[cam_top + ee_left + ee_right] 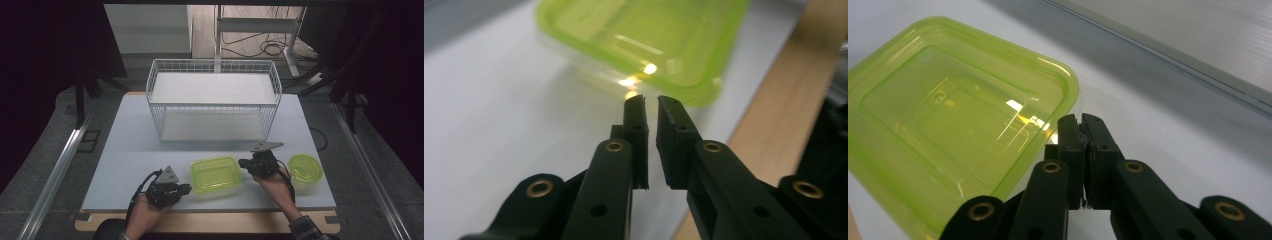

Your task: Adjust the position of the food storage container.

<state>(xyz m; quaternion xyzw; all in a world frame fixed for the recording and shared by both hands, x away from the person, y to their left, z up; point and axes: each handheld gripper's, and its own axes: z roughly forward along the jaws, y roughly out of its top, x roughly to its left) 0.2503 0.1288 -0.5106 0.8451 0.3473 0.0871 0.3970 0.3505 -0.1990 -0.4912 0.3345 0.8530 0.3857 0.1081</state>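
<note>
A square lime-green lidded container (216,174) lies on the white table (131,150) near the front edge, between my two grippers. My left gripper (186,189) points at the container's left side from just short of it. In the left gripper view its jaws (650,102) stand a narrow gap apart with nothing between them, and the container (644,40) is just beyond the tips. My right gripper (243,163) is at the container's right rear corner. In the right gripper view its jaws (1080,120) are pressed together beside the container's rim (948,115), holding nothing.
A round lime-green lidded container (304,169) sits to the right of my right hand. A white wire basket rack (214,100) with two shelves stands at the back middle of the table. The table's wooden front edge (784,100) runs close by my left gripper.
</note>
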